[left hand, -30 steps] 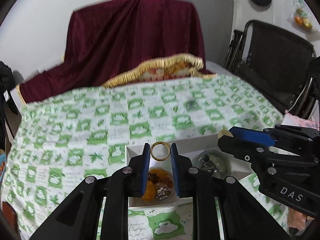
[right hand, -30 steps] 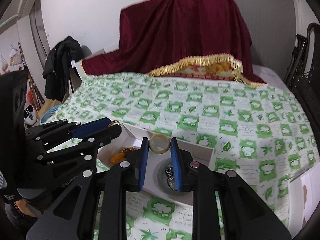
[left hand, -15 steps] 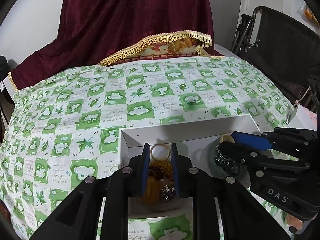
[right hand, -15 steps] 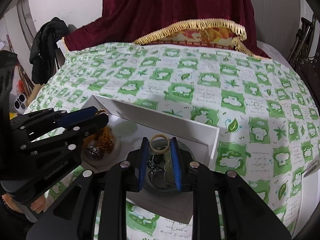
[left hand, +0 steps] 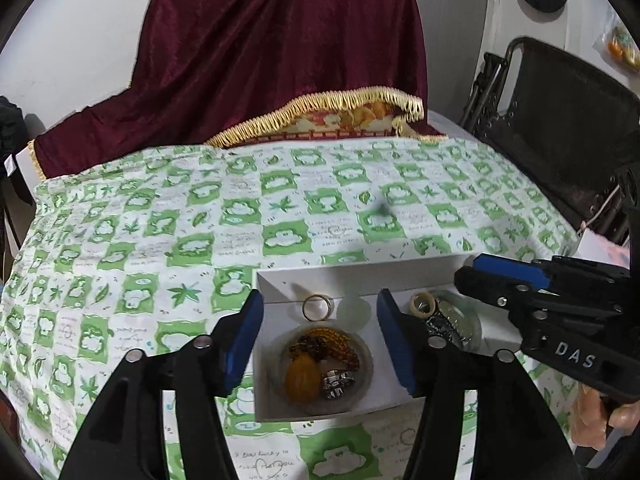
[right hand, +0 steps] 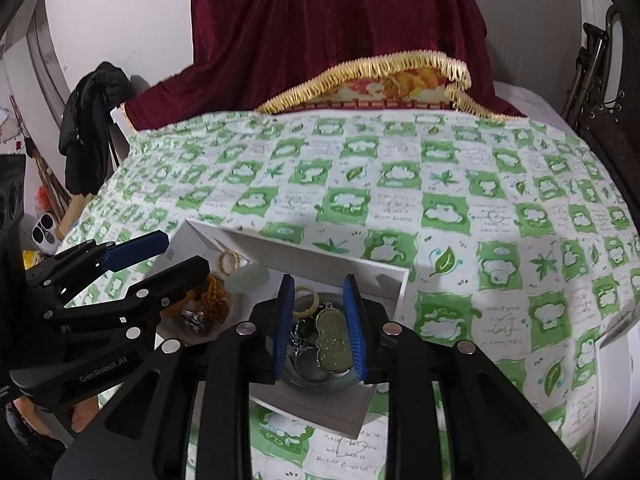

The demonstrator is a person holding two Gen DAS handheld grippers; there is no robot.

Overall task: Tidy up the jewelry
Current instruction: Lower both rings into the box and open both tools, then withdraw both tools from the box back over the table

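Observation:
A white box (left hand: 360,276) (right hand: 320,256) lies on the green-checked cloth. My left gripper (left hand: 320,296) (right hand: 186,252) hovers over its left half with its jaws opening and nothing between them. The gold ring (left hand: 317,307) (right hand: 228,262) rests on the box floor behind a clear dish (left hand: 370,368) of amber beads, a pendant and a silver ring. My right gripper (right hand: 318,280) (left hand: 468,267) hangs over the dish (right hand: 320,384) of silver pieces, its jaws just starting to part. The cream ring (right hand: 306,300) (left hand: 423,303) sits below the tips, near the left pad and apart from the right pad.
A pale green stone (right hand: 248,278) lies in the box between the two dishes. A maroon gold-fringed cloth (left hand: 280,60) covers something at the back. A black folding chair (left hand: 560,128) stands right, a dark jacket (right hand: 92,128) hangs left. A hand (left hand: 592,412) shows at lower right.
Both grippers came down over the box. The left jaws spread wide and the gold ring dropped to the box floor. The cream ring slipped down from the right pads.

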